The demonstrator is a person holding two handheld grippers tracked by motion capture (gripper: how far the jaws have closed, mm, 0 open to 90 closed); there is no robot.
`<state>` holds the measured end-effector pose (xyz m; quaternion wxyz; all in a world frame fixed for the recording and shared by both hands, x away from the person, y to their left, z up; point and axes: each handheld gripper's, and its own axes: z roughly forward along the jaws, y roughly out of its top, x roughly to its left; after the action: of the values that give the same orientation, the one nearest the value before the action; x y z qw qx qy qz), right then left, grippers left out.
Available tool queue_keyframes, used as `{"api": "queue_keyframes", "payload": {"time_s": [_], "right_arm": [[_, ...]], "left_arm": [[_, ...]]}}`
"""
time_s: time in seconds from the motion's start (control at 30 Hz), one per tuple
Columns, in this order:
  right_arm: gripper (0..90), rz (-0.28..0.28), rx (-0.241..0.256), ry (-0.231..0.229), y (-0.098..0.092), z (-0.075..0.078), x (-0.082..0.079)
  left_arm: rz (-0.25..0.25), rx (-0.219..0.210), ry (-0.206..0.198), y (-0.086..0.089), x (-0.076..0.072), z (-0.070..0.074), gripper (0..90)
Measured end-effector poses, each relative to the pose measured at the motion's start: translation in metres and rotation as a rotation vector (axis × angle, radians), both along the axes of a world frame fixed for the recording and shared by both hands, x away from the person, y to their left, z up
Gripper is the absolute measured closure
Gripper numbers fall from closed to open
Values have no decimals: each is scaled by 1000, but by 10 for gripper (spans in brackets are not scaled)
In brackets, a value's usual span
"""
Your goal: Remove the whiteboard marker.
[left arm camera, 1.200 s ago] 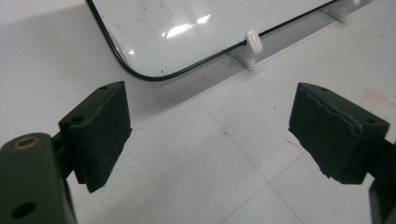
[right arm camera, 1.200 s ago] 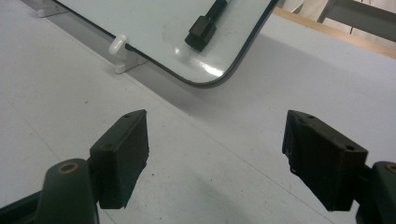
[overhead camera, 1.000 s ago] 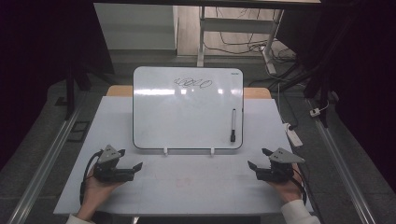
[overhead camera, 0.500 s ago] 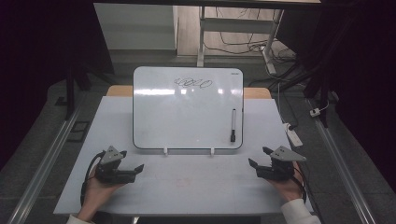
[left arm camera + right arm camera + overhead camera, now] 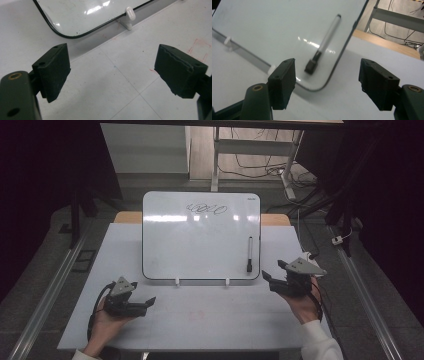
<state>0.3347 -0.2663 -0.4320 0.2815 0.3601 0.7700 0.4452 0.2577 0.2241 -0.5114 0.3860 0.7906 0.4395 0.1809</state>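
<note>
Marker pickup not begun, both grippers empty.
High view: right gripper (image 5: 274, 279) wide open, marker (image 5: 249, 254) on whiteboard (image 5: 200, 240) just ahead of jaws. L gripper view: left gripper (image 5: 112, 72) wide open, nothing between jaws. R gripper view: marker (image 5: 324, 51) ahead, nearer L jaw; grasp left.

Left gripper (image 5: 145, 304): held low at the near left of the table, jaws pointing toward the right and slightly away; in the left gripper view (image 5: 112, 75) the two black jaws stand wide apart with nothing between them.
Left hand (image 5: 107, 322): wrapped around the gripper's rear from below, forearm coming in from the bottom edge.
Right gripper (image 5: 267, 279): held at the right side, raised a little, jaws pointing left and forward; in the right gripper view (image 5: 327, 85) its jaws are spread wide and hold nothing.
Right hand (image 5: 300, 302): grips the body from beneath, pale sleeve at the wrist.
</note>
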Motion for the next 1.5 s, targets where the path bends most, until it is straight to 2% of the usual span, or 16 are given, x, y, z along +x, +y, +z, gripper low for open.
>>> {"api": "queue_keyframes", "payload": {"time_s": [0.17, 0.4, 0.57, 0.77, 1.13, 1.5], "right_arm": [[321, -25, -14, 11, 20, 10, 18], [356, -107, -45, 40, 42, 18, 43], [385, -147, -84, 47, 56, 17, 57], [428, -181, -114, 53, 70, 9, 71], [583, -255, -143, 39, 83, -3, 87], [714, -294, -155, 34, 92, -6, 90]], "left_arm": [[-1, 7, 2, -1, 0, -1, 142], [-6, 16, 4, -2, 0, -2, 141], [-6, 21, 3, -2, 0, -3, 141], [-12, 30, 1, -2, 0, -3, 140], [-16, 39, -2, -1, 0, -4, 140], [-17, 46, -3, -1, 0, -4, 139]]}}
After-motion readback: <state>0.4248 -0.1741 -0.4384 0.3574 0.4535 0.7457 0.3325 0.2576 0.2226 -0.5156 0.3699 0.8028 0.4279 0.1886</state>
